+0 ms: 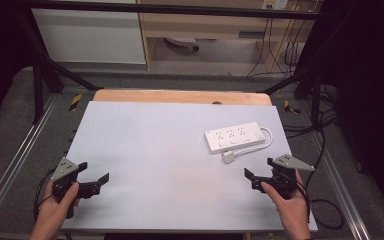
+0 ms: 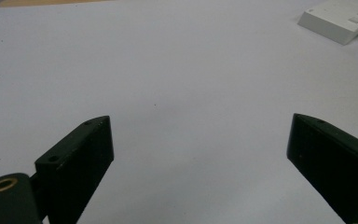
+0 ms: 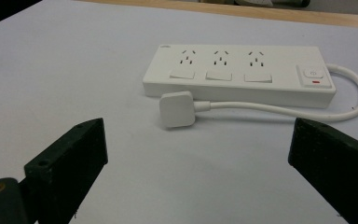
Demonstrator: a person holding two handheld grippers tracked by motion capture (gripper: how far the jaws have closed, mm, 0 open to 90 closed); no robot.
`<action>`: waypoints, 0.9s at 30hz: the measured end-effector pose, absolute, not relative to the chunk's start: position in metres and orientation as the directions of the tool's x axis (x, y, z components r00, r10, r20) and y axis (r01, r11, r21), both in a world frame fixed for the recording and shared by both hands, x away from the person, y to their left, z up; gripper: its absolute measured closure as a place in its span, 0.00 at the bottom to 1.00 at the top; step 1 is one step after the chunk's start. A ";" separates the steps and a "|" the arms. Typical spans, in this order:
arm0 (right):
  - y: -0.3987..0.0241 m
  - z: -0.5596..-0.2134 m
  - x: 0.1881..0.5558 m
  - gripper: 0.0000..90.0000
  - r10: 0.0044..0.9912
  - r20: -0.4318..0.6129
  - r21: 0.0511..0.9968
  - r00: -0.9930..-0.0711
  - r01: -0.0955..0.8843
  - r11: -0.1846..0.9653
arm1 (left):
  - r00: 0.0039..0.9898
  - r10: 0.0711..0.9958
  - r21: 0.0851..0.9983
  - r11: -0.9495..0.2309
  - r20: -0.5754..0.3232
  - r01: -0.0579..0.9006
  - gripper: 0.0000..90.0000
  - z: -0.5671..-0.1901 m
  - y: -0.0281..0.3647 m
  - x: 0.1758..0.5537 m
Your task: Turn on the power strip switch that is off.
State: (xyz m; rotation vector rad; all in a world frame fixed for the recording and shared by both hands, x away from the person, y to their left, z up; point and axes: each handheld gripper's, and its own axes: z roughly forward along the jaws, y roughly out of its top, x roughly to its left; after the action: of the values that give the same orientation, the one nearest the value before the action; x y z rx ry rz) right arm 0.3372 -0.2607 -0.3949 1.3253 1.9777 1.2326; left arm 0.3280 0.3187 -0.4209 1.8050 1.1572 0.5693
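Two grippers: both were held low over the near edge of the table [image 1: 145,140], well apart from each other, each gripped by a hand.
Left gripper [image 1: 94,182]: it was seen at the near left corner with its jaws spread wide and nothing between them; in the left gripper view [image 2: 200,154] bare table surface was seen in the gap.
Right gripper [image 1: 261,172]: it was seen at the near right with its jaws spread wide and nothing pinched; in the right gripper view [image 3: 198,158] the gap was pointed toward the plug.
Power strip [image 1: 235,137]: it was laid flat on the right half of the table, beyond the right gripper; three sockets and a switch with a red mark were made out in the right gripper view [image 3: 237,74].
Plug [image 3: 177,108]: it was laid flat just in front of the power strip, close to it but apart from the right gripper.
Cord [image 3: 354,93]: it was looped from the strip's end round to the plug.
Cut off: in the left gripper view only a corner of the power strip [image 2: 340,18] was caught at the top right edge.
Hard to make out: the small marking on the strip's corner could not be read.
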 end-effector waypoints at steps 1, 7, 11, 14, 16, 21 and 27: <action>-0.260 -0.394 0.339 0.06 0.898 0.100 0.862 -0.428 0.489 0.137 | 0.459 0.885 0.863 -0.169 -0.080 0.476 0.08 -0.421 0.319 0.328; -0.263 -0.384 0.350 0.07 0.903 0.110 0.861 -0.416 0.493 0.122 | 0.465 0.882 0.861 -0.175 -0.079 0.478 0.08 -0.422 0.317 0.328; -0.263 -0.378 0.358 0.06 0.899 0.092 0.864 -0.429 0.483 0.141 | 0.463 0.883 0.859 -0.176 -0.077 0.480 0.08 -0.422 0.317 0.328; -0.261 -0.375 0.363 0.06 0.887 0.091 0.869 -0.452 0.471 0.152 | 0.463 0.883 0.858 -0.178 -0.077 0.482 0.08 -0.422 0.318 0.328; -0.260 -0.373 0.367 0.06 0.887 0.090 0.870 -0.453 0.469 0.151 | 0.463 0.883 0.858 -0.178 -0.077 0.482 0.08 -0.422 0.318 0.328; -0.261 -0.370 0.374 0.06 0.891 0.091 0.872 -0.445 0.468 0.145 | 0.464 0.883 0.858 -0.178 -0.078 0.482 0.08 -0.423 0.318 0.328; -0.264 -0.366 0.381 0.06 0.897 0.112 0.879 -0.428 0.464 0.112 | 0.469 0.880 0.855 -0.183 -0.078 0.486 0.08 -0.423 0.317 0.328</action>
State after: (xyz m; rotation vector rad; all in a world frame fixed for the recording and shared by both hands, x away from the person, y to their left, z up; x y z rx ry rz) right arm 0.3808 -0.2641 -0.3658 1.3196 1.9431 1.2668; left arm 0.3282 0.3168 -0.4232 1.8280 1.1525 0.5560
